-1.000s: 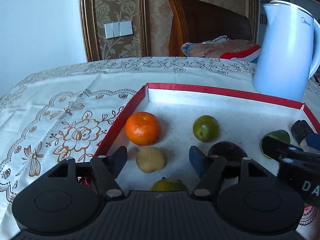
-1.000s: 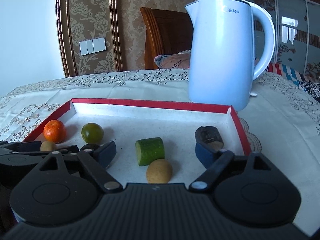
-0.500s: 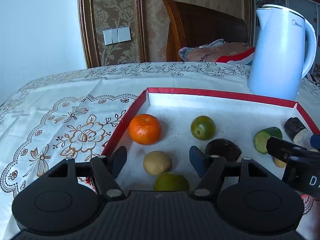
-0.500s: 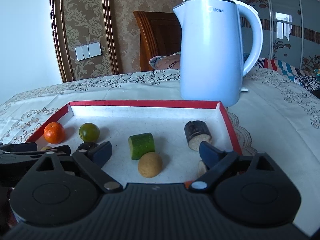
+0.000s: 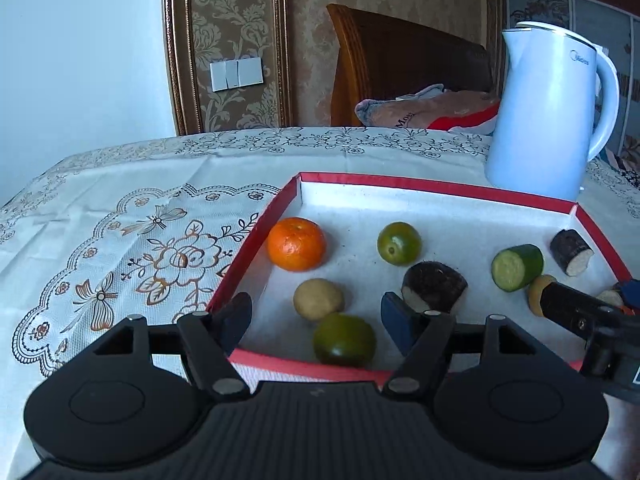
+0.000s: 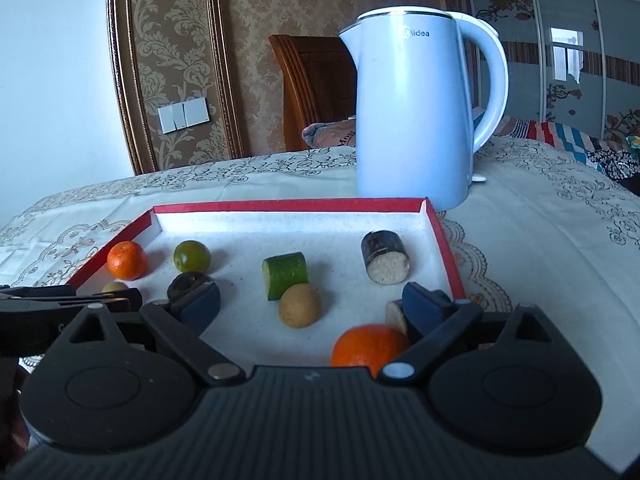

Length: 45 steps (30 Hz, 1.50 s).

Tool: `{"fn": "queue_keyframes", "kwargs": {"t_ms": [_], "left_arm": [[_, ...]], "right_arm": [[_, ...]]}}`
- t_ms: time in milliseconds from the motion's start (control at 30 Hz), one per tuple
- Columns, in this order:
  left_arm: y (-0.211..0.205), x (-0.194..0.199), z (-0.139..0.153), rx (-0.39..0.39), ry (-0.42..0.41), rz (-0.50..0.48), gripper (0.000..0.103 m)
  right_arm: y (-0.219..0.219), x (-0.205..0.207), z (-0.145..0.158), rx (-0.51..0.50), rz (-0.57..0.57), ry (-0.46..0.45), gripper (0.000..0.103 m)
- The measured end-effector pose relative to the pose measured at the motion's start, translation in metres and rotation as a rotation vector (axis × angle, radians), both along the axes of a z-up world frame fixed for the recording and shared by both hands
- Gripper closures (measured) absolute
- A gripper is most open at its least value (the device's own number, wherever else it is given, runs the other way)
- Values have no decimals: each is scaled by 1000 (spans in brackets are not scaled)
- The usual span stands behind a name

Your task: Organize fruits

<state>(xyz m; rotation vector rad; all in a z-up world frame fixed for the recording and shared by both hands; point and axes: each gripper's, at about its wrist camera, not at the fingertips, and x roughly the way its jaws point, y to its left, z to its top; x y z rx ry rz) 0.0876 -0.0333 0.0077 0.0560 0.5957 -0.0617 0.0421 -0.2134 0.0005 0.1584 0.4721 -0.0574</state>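
Note:
A red-rimmed tray [image 5: 256,232] [image 6: 288,205] holds an orange mandarin [image 5: 296,244] [image 6: 127,260], a green citrus [image 5: 399,242] [image 6: 191,256], a tan round fruit [image 5: 319,298], a dark green fruit [image 5: 344,339], dark root pieces [image 5: 434,286] [image 6: 385,256], a cucumber chunk [image 5: 517,267] [image 6: 285,275], another tan fruit [image 6: 299,305] and a second mandarin [image 6: 370,347]. My left gripper [image 5: 316,320] is open and empty over the tray's near left edge. My right gripper [image 6: 312,308] is open and empty over the near right part.
A white electric kettle [image 5: 548,112] [image 6: 420,108] stands just behind the tray on the embroidered tablecloth [image 5: 120,240]. A wooden chair [image 5: 400,68] with folded cloth stands behind the table. The wall with a light switch [image 5: 236,75] is at the back.
Both grippers have pulled back toward the tray's near edge and risen. More fruit at the near edge has come into view, including the second mandarin. Both stay open.

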Motion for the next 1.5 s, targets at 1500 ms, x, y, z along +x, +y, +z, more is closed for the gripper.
{"fn": "queue_keyframes", "kwargs": {"t_ms": [1500], "left_arm": [[5, -68, -2, 10, -22, -34, 28]], "right_arm": [[0, -62, -16, 82, 87, 61, 0]]}}
